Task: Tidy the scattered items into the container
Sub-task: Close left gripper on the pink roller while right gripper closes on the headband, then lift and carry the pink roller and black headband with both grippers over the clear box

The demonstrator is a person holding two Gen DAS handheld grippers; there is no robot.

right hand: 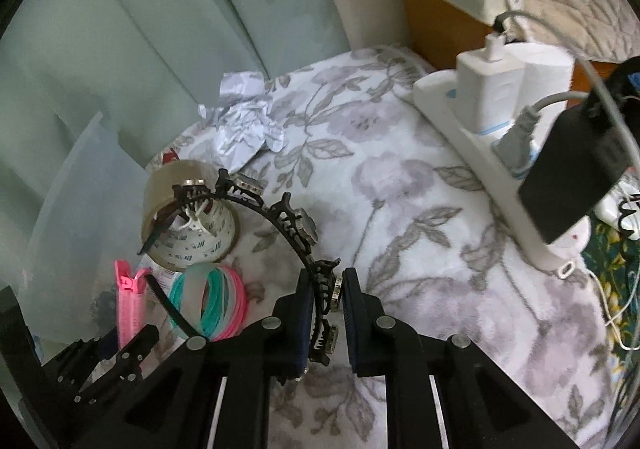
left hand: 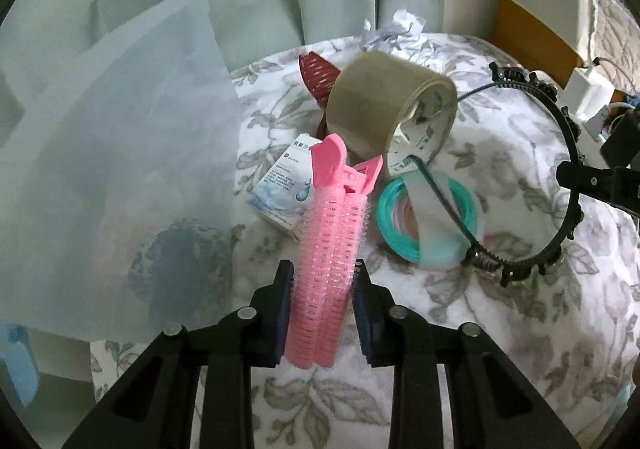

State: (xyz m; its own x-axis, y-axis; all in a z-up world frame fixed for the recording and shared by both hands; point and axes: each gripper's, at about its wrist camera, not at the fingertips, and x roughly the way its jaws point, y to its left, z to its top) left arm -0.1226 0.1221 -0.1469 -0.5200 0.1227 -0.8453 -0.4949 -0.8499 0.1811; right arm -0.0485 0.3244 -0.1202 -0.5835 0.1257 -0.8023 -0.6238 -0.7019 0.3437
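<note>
Holding now: left gripper (left hand: 322, 313) was clamped on the pink hair roller (left hand: 328, 269), pads squeezing its lower half; right gripper (right hand: 326, 313) was clenched on the black headband (right hand: 296, 225) near one end.
Roller's long axis: ran straight out from the left jaws, clip end pointing away toward the tape roll (left hand: 384, 109), so it'd go in lengthwise.
Where the bin was: the frosted plastic container (left hand: 120, 153) sat just to the left of the roller, so the left hand looked way nearer. My guess was a short swing left.
Headband snag: its arc curved off from the right jaws and its far end seemed hooked through the tape roll's hole, so lifting could drag the tape along.
Stuff in between: bangles (left hand: 428, 221) and a small box (left hand: 280, 189) lay on the flowery blanket (left hand: 480, 329) between both hands.
Open room: bare blanket on the right; power strip (right hand: 492, 153) crowded that far edge.
Farther back: crumpled paper (right hand: 244, 121), then curtain (right hand: 200, 9).
</note>
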